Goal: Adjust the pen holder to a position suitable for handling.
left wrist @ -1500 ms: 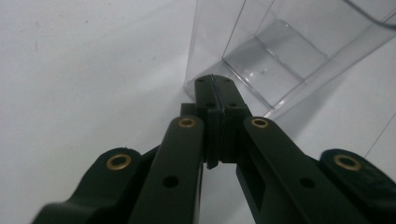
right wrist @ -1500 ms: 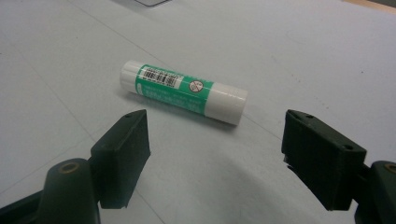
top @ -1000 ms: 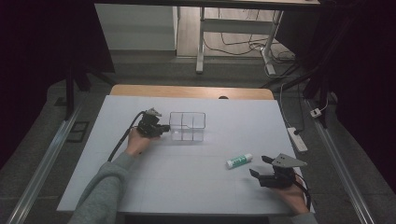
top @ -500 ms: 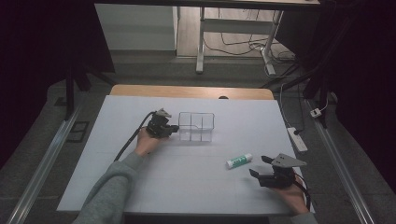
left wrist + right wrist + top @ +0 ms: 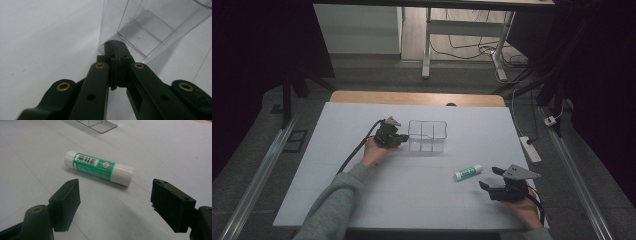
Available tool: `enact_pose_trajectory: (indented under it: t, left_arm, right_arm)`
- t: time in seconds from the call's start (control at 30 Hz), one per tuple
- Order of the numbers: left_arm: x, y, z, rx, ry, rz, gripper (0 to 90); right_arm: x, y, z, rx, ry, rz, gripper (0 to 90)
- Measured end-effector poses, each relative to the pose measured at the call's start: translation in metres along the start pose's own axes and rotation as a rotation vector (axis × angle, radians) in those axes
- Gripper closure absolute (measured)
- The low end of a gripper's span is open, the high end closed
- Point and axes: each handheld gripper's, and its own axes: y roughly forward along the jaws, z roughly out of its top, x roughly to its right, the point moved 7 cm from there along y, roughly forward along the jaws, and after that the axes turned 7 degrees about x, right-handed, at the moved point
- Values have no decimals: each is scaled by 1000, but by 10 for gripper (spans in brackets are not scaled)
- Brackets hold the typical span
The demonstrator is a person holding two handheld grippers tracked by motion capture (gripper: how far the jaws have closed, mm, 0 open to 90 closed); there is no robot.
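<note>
The clear box [image 5: 427, 136] with little compartments sits in the middle of the white table [image 5: 362, 200]. The left gripper [image 5: 114, 50] pinches the box's thin wall, pads pressed together on it. The glue stick [image 5: 98, 168], white and green with a barcode label, lies just in front of the right gripper [image 5: 115, 205], whose jaws are spread wide and hold nothing.

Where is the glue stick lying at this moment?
In the high view, the glue stick lies flat on the white table, right of centre, between the clear divided box and the right gripper.
</note>
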Motion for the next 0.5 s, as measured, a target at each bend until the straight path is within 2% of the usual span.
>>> enact_pose_trajectory:
  t: [0.2,0.47,0.5]
  left_arm:
    - [0,4,1,13,-14,-8,890]
    - [-1,4,1,11,-11,-22,890]
    - [-1,1,2,13,3,1,890]
  right_arm:
    - [0,0,0,-1,2,-1,228]
    - [0,0,-1,-9,-7,-3,228]
    - [0,0,-1,-9,-8,-4,228]
